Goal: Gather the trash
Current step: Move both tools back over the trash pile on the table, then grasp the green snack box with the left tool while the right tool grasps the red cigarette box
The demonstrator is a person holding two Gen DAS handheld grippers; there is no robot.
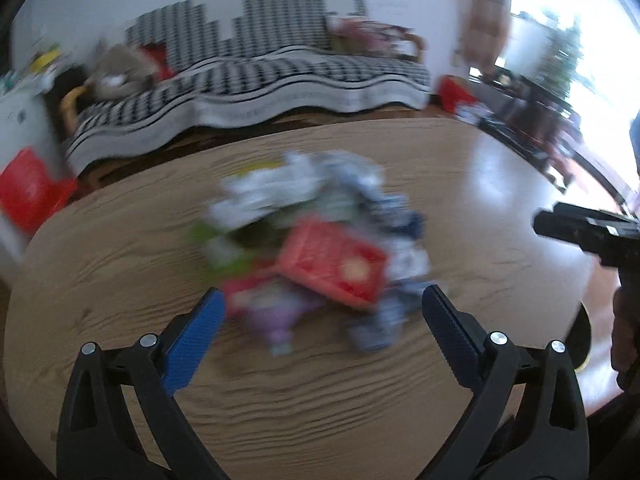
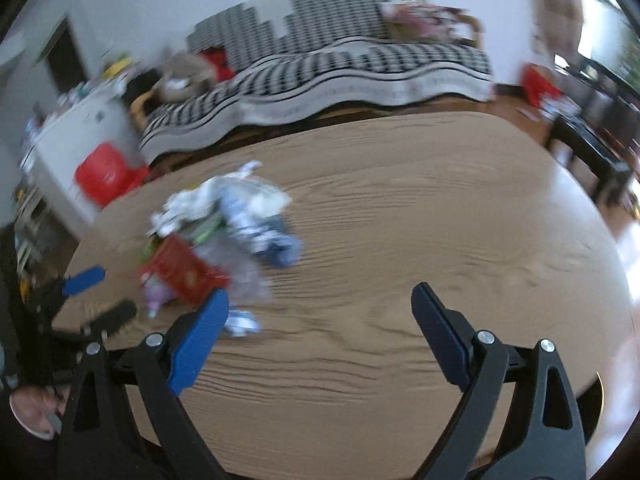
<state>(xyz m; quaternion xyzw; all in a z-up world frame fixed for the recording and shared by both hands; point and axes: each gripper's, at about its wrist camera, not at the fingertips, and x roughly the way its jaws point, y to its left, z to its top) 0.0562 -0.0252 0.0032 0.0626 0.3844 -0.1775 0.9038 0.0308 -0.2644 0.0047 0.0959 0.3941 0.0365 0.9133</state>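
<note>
Your wooden table stands before a checkered sofa. The trash pile sits mid-table, nearer its left edge. Your left gripper is spread wide just short of it; your right gripper gapes empty beside it. You're likely approaching: next, close on the red packet.

trash pile motion-blurred — items indistinct, sofa smeared
</note>
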